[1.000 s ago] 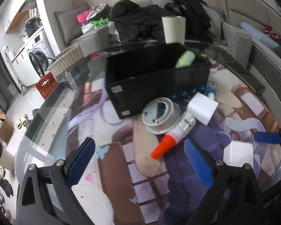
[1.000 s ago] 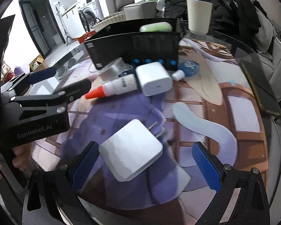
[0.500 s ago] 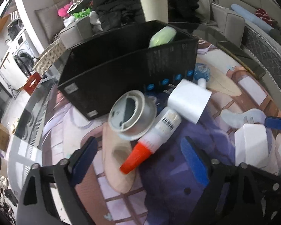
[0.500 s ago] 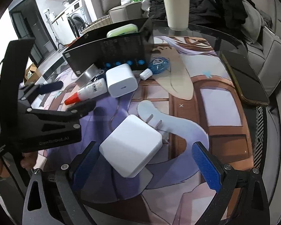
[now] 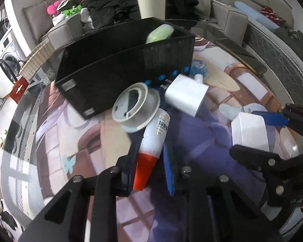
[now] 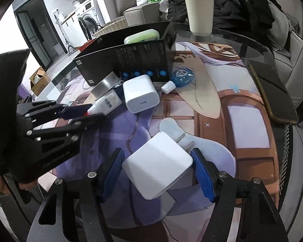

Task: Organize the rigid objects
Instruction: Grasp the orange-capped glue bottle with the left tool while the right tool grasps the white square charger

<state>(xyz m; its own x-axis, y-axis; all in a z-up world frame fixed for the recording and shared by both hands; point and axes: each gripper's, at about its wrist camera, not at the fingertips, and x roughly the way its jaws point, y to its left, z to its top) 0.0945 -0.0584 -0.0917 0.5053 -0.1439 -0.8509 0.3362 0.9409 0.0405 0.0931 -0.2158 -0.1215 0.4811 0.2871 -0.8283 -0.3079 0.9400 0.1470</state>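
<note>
My left gripper point(image 5: 150, 161) is shut on a white glue bottle point(image 5: 154, 139) with an orange cap, which lies on the table mat. A grey tape reel point(image 5: 135, 105) rests on the bottle's far end. My right gripper point(image 6: 157, 171) has its jaws close on both sides of a white wall charger point(image 6: 157, 165); contact is unclear. The charger also shows in the left wrist view point(image 5: 249, 130). A second white charger point(image 6: 140, 95) lies near the black open box point(image 6: 131, 58), which holds a green case point(image 6: 142, 36).
A blue round item point(image 6: 180, 76) with a white cap lies right of the box. A beige cup point(image 6: 201, 13) stands behind it. A dark phone point(image 6: 272, 89) lies at the table's right edge. A sofa with dark clothes is beyond.
My left gripper moved forward and closed on the glue bottle. My right gripper narrowed around the wall charger, which has turned slightly.
</note>
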